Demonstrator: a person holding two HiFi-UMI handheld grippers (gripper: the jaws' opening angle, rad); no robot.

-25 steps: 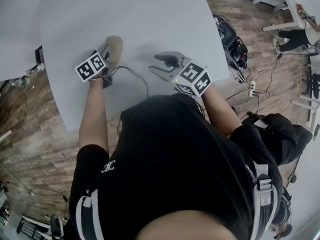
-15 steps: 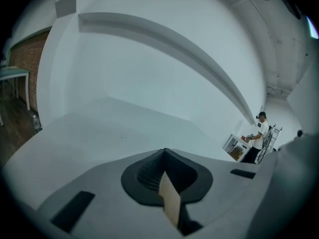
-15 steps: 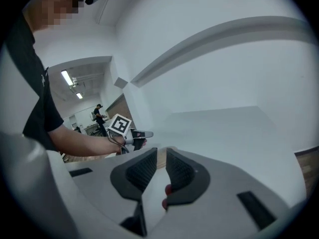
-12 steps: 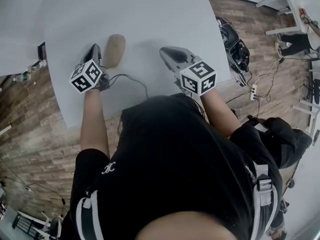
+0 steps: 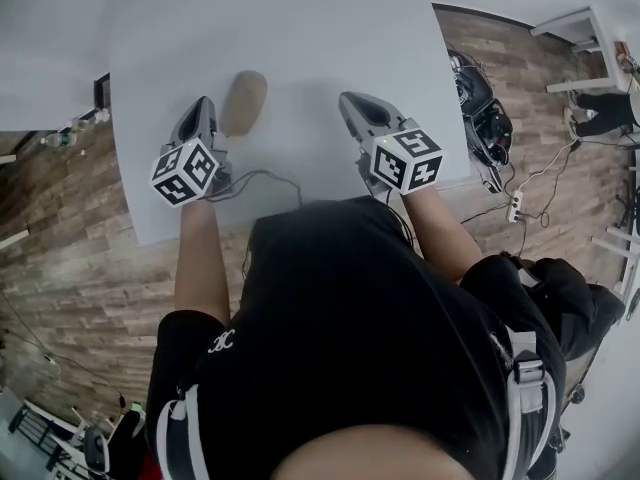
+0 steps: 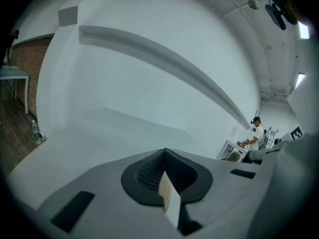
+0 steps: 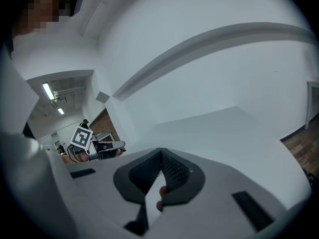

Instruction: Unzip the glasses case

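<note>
Close to the body, grey left gripper (image 5: pixel 203 105) pressed shut, empty; grey right gripper (image 5: pixel 351 99) closing on nothing, almost together. A little farther, small tan oval glasses case (image 5: pixel 243 100) flat on the white surface (image 5: pixel 320 28), just beside the left tip, long way pointing away. Much nearer the left; probably a short sideways reach

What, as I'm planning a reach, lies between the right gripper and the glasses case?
Only bare table, per the head view. The right gripper is closing, empty.
</note>
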